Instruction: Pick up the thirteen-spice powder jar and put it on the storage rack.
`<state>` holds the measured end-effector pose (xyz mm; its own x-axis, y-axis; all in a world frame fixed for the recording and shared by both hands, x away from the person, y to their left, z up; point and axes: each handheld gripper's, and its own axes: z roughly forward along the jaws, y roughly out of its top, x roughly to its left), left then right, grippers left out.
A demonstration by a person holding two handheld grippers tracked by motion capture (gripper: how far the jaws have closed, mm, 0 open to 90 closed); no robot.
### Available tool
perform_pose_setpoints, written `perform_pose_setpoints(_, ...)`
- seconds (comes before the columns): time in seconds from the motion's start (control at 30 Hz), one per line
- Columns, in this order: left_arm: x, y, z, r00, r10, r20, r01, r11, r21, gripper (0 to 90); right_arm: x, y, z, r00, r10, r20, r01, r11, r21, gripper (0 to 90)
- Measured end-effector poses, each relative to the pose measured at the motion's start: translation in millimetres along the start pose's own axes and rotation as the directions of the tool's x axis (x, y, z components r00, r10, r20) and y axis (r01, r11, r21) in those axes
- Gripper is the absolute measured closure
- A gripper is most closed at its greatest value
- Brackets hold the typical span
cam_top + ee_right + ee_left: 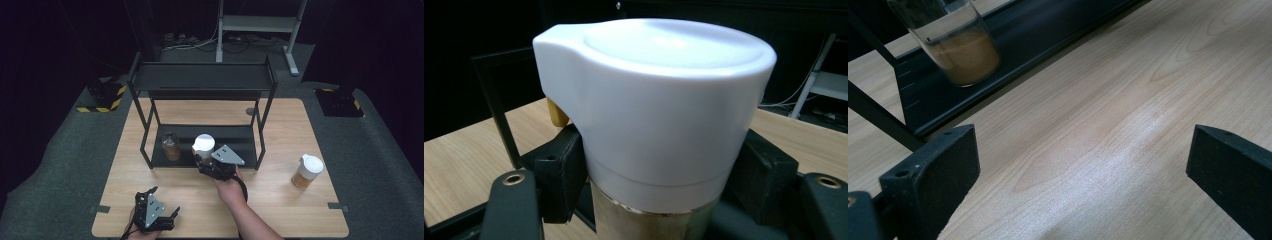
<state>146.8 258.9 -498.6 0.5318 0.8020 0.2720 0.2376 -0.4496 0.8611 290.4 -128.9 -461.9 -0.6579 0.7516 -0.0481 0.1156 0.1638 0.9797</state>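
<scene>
The work surface is a light wooden table (pixel 280 210) standing on grey carpet in a dark room, with a black two-tier rack (pixel 202 80) at its rear half. The right gripper (pixel 206 161) has its jaws pressed against opposite sides of a white-lidded jar (pixel 203 144), clamping it just below the lid; in the right gripper view the white lid (pixel 659 105) stands above both jaws and the amber contents show beneath it. The jar is upright at the front edge of the rack's lower shelf (pixel 240 140), apparently just above or at shelf level; whether its base touches the shelf cannot be told. An open glass jar (pixel 171 146) with brown contents stands on the same shelf, to the left and apart. The left gripper (pixel 165 206) rests low at the near left of the table, its jaws spread wide with bare wood between them. A second white-lidded jar (pixel 307 171) stands on the table at the right, well apart from the rack. The step in hand is judged to be placement of the held jar on the lower shelf. The next move calls for lowering it until the base seats flat, clear of the glass jar and the rack's uprights, then opening the jaws and withdrawing straight back.
</scene>
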Motion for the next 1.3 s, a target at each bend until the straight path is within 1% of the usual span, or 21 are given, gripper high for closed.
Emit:
perform_pose_setpoints(0.17,0.8,-1.1,-0.3,1.0,-0.009,0.002,0.009,0.9999,-0.005,1.0,-3.3,-0.5,8.6,0.9999,0.004,0.013,-0.004,1.0,0.004,30.4)
perform_pose_setpoints(0.47,2.4,-2.0,-0.8,0.9998,-0.016,0.006,0.016,0.9998,-0.01,1.0,-6.9,-3.5,19.4,0.9996,0.022,0.019,-0.022,1.0,-0.005,30.4)
perform_pose_setpoints(0.57,2.8,-2.5,-1.1,0.9999,-0.015,0.006,0.016,0.9998,-0.013,1.0,-7.1,-4.9,22.7,0.9996,0.013,0.024,-0.013,1.0,-0.009,30.4)
perform_pose_setpoints(0.93,3.5,-3.1,-1.2,0.9997,-0.023,0.007,0.023,0.9996,-0.016,1.0,-10.0,-5.4,32.4,0.9991,0.019,0.039,-0.019,1.0,0.009,30.4)
perform_pose_setpoints(1.1,3.5,-3.5,-1.4,0.9997,-0.025,0.007,0.025,0.9995,-0.018,1.0,-11.0,-8.4,35.8,0.9989,0.025,0.041,-0.026,1.0,0.008,30.4)
perform_pose_setpoints(1.13,3.3,-3.6,-1.4,0.9996,-0.027,0.007,0.027,0.9995,-0.018,1.0,-10.8,-10.1,38.3,0.9988,0.021,0.045,-0.021,1.0,0.019,30.4)
perform_pose_setpoints(1.2,3.3,-3.8,-1.6,0.9997,-0.024,0.008,0.024,0.9995,-0.019,1.0,-10.9,-11.5,40.0,0.9988,0.019,0.045,-0.02,1.0,0.024,30.4)
perform_pose_setpoints(1.3,3.8,-4.1,-1.7,0.9995,-0.029,0.009,0.029,0.9994,-0.021,1.0,-10.7,-13.9,42.0,0.9986,0.029,0.044,-0.03,0.999,0.023,30.4)
